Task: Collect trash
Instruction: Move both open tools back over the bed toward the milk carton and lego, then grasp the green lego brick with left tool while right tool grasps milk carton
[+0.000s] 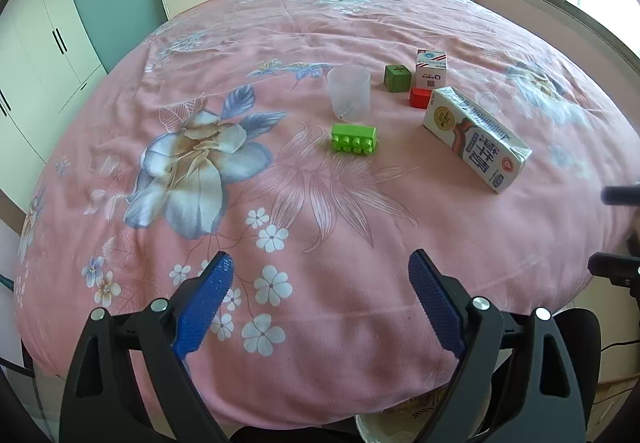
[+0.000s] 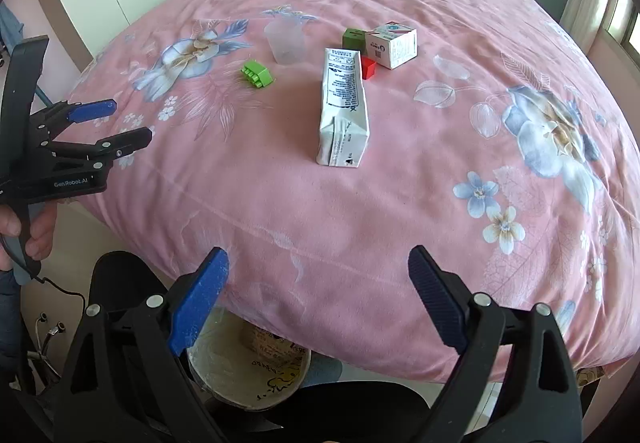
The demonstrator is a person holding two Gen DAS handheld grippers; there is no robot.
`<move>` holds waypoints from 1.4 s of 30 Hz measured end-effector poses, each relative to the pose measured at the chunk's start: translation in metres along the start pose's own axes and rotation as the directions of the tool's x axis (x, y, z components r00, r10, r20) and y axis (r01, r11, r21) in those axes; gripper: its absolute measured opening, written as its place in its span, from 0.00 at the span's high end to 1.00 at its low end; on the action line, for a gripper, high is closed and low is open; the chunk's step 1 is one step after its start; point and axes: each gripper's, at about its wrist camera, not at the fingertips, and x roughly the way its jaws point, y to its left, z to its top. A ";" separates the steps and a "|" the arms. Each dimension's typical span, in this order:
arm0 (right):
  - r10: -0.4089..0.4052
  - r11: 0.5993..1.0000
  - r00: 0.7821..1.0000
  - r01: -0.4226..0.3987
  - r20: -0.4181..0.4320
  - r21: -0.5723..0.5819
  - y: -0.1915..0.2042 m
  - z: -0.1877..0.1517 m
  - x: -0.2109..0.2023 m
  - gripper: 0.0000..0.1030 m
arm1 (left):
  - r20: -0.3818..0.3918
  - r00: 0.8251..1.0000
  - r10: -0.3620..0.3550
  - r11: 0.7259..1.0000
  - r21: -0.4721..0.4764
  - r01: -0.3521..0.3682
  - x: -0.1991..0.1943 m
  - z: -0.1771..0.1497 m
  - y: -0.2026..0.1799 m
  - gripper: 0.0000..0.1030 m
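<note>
While both tools hang back over the near edge of the bed (image 1: 360, 3), nothing has been picked up: the left gripper (image 1: 320, 283) is spread wide with nothing between its blue pads, and the right gripper (image 2: 318, 279) is just as wide and just as bare. Out on the pink floral quilt lies the milk carton (image 2: 342, 107) on its side, nearest the right gripper, with a small white box (image 2: 392, 43) behind it. Mixed in are a clear plastic cup (image 1: 350, 93), a bright green brick (image 1: 354, 139), a dark green block (image 1: 397, 78) and a red cube (image 1: 421, 97) sitting just beside the carton's far end. A bin (image 2: 248, 367) waits below the bed edge. The risk, I'd say, is the soft quilt: press down on the carton and it may sink or skid, nudging that red cube, or the drop could miss the half-hidden bin.
</note>
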 end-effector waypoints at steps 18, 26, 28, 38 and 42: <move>-0.014 1.000 1.000 0.014 0.000 0.008 -0.016 0.040 0.028 0.13 | -0.019 0.996 -0.087 0.995 0.037 0.088 0.047 0.040 0.000 0.12; -0.009 1.000 1.000 0.009 -0.012 0.027 -0.023 0.064 0.045 0.13 | -0.038 0.991 -0.125 0.990 0.057 0.127 0.069 0.049 0.000 0.12; 0.004 0.999 1.000 -0.003 -0.016 0.041 -0.027 0.072 0.051 0.13 | -0.040 0.991 -0.129 0.989 0.065 0.131 0.072 0.051 -0.001 0.12; 0.003 0.998 0.999 0.000 -0.049 0.061 -0.036 0.101 0.085 0.13 | -0.064 0.987 -0.146 0.984 0.091 0.152 0.095 0.067 -0.005 0.12; 0.009 0.998 0.998 -0.005 -0.061 0.056 -0.035 0.111 0.097 0.13 | -0.076 0.987 -0.144 0.984 0.099 0.151 0.104 0.070 -0.007 0.12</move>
